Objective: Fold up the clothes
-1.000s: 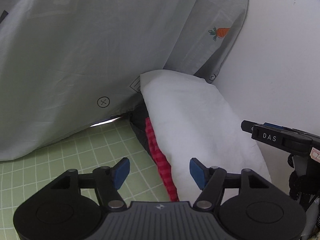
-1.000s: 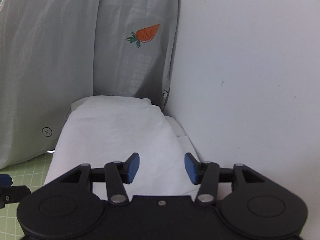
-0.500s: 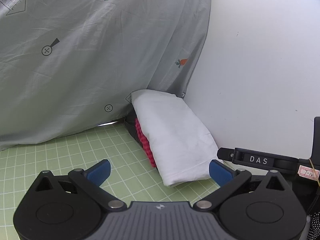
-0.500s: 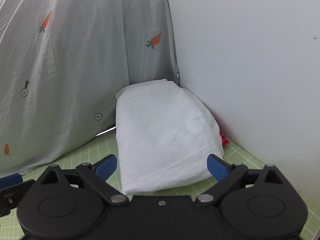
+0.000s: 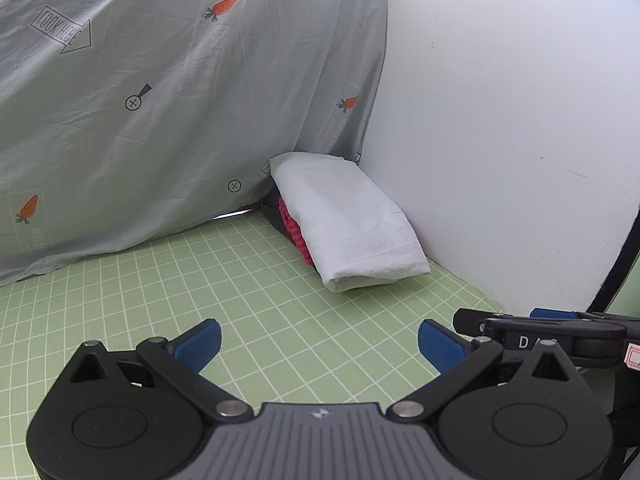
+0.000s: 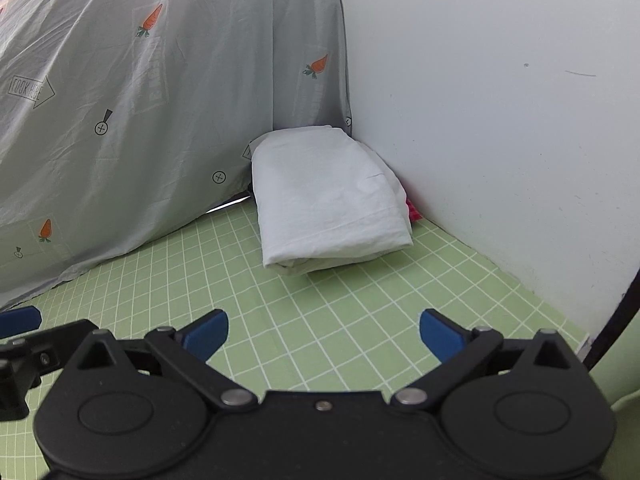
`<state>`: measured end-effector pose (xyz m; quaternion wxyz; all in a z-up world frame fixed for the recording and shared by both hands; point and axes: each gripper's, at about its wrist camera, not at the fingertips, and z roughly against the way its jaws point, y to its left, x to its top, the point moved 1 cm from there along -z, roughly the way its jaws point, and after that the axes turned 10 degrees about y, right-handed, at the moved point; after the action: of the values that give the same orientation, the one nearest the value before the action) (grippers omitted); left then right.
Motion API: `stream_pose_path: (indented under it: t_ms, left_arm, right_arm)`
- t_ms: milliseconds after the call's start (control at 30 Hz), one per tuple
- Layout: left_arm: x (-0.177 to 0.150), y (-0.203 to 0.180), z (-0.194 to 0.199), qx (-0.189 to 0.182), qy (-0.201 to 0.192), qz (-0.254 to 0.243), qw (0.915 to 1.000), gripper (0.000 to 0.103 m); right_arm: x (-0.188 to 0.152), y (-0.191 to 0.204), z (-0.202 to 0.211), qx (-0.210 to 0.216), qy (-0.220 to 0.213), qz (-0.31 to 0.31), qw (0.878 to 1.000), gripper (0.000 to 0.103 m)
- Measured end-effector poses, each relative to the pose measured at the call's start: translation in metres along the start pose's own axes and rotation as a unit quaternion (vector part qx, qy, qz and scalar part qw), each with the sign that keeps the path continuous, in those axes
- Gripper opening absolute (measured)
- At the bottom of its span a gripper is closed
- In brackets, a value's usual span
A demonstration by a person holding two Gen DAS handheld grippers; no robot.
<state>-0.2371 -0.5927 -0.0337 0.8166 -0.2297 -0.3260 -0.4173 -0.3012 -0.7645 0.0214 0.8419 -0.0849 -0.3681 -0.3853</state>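
Grey carrot-print sheet (image 5: 160, 120) hangs behind the green grid bench (image 5: 240, 300); folded white garment (image 5: 348, 216) tops a red item (image 5: 294, 232) in the corner against the white wall (image 5: 500, 140); left gripper (image 5: 319, 340) and right gripper (image 6: 324, 332) spread wide, empty, jaws having just been opening

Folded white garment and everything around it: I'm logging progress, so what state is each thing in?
White garment: folded, topping the corner stack.
Red garment: folded, under the white one.
Grey sheet: hanging, hem on the mat.
Left gripper: open, empty.
Right gripper: open, empty.
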Motion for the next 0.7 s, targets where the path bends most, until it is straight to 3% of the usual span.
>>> stream_pose_path:
  t_ms: [233, 700]
  left_arm:
    - [-0.025, -0.012, 0.018, 0.0, -0.002, 0.0, 1.0, 0.103]
    - [-0.03, -0.017, 0.034, 0.001, -0.024, -0.018, 0.9995, 0.103]
  right_arm:
    - [-0.021, -0.009, 0.015, -0.003, 0.006, 0.002, 1.0, 0.103]
    - [-0.029, -0.014, 0.028, -0.005, -0.006, -0.014, 1.0, 0.103]
